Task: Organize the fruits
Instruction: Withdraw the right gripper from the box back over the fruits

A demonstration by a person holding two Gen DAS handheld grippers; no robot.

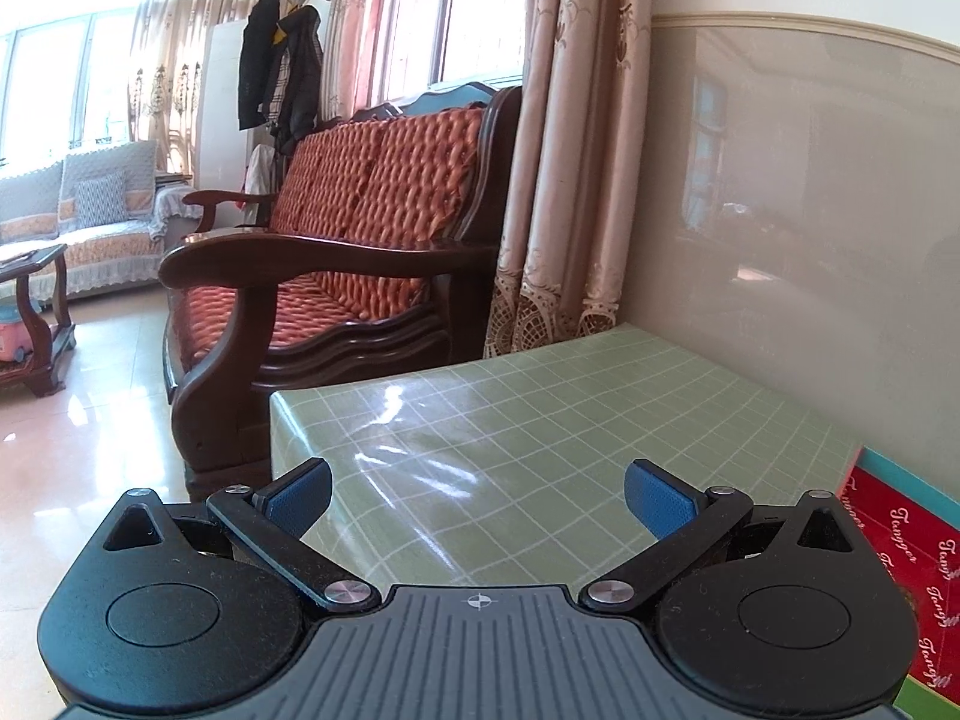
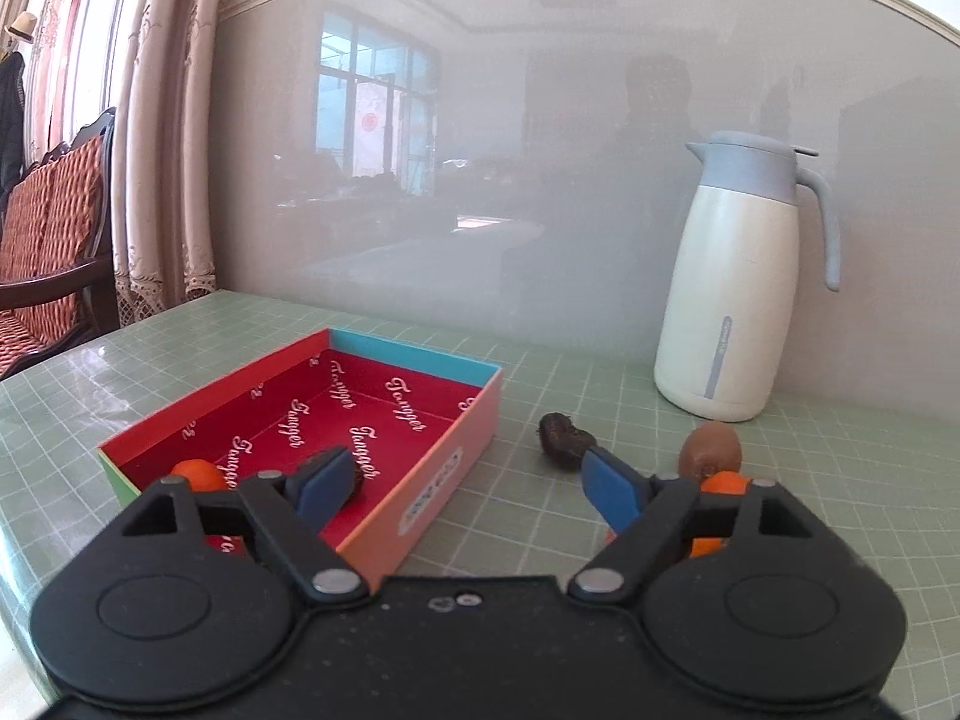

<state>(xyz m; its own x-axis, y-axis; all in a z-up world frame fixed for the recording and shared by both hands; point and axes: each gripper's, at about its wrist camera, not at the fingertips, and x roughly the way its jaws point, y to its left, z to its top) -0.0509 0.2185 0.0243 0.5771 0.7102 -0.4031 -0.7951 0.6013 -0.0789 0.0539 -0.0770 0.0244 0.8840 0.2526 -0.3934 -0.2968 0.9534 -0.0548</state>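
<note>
Both the left gripper (image 1: 477, 498) and right gripper (image 2: 468, 483) spread wide, empty; red box (image 2: 384, 402) near table's (image 2: 540, 516) left edge holds an orange (image 2: 195, 474), possibly one darker fruit

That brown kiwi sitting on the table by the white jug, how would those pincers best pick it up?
Grip the kiwi across its rounded middle, coming down from above. It stands free on the green table, though an orange fruit sits close in front, so a low frontal approach looks blocked. The right gripper is open wide enough, I'd judge.

Bright window daylight, tablecloth (image 1: 540, 420) glare, fisheye warping.
</note>
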